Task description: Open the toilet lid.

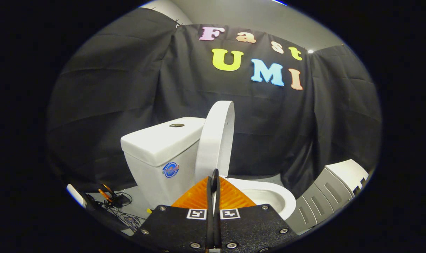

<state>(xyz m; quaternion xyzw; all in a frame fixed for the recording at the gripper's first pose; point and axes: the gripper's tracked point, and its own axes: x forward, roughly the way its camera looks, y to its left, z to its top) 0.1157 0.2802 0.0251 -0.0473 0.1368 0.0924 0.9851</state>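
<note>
In the gripper view, the toilet lid (216, 140) already stands raised, nearly upright, its long axis vertical, leaning back toward the tank (160, 147). It rises just ahead of the gripper (214, 181), whose fingers are pressed together on nothing, their tips at the lid's lower edge. The lid, tank and open bowl (269, 196) are smooth, glossy white and rounded; the task looks essentially done.

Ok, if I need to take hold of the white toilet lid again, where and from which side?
Take the white toilet lid by its thin free rim near the top, from the bowl side. It stands upright against the white ceramic tank, so only that edge is open. The gripper sits shut just ahead of its lower edge; open it first.
</note>
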